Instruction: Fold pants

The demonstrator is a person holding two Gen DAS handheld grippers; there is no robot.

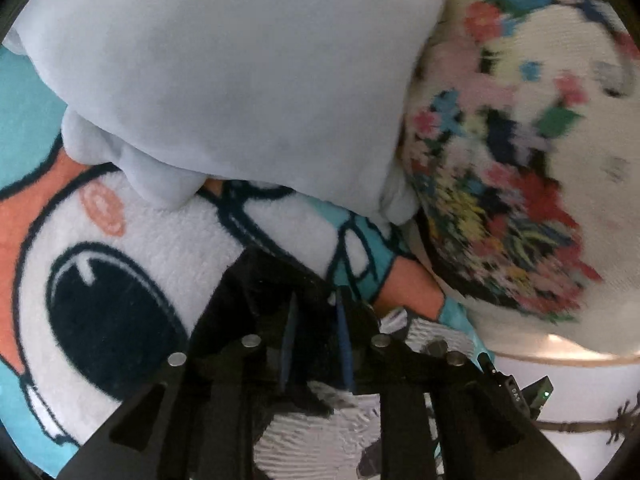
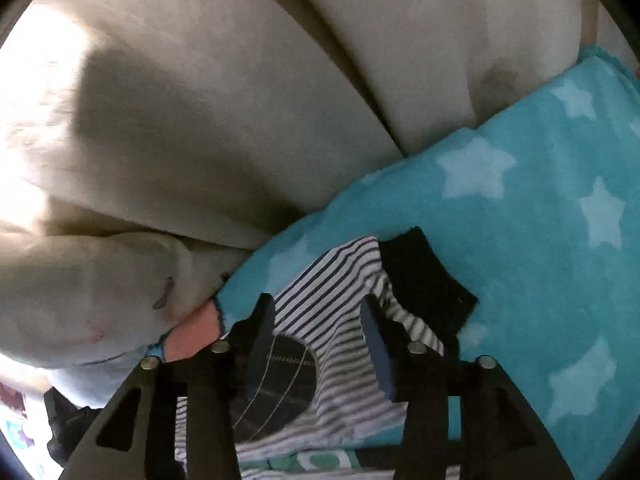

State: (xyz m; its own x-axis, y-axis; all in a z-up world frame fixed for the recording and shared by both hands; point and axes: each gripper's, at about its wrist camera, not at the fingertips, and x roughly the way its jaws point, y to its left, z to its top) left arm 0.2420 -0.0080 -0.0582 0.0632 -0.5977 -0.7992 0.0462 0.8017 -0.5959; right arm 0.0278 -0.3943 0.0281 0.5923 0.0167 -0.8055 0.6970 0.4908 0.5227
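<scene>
The pants (image 2: pixel 344 288) are white with thin dark stripes, a black cuff (image 2: pixel 424 280) and a dark round patch. In the right wrist view they lie on a teal star blanket (image 2: pixel 540 220). My right gripper (image 2: pixel 318 308) is open, its jaws set either side of the striped cloth near the cuff. In the left wrist view my left gripper (image 1: pixel 314 300) has its jaws a narrow gap apart, with black cloth (image 1: pixel 256 280) over the left finger and striped pants cloth (image 1: pixel 320 432) below. Whether it grips the cloth is unclear.
A cartoon-print blanket (image 1: pixel 120 280) with a big dark eye covers the surface. A pale blue cushion (image 1: pixel 240 80) and a floral cushion (image 1: pixel 520 160) lie ahead of the left gripper. Beige sofa cushions (image 2: pixel 200 100) rise behind the teal blanket.
</scene>
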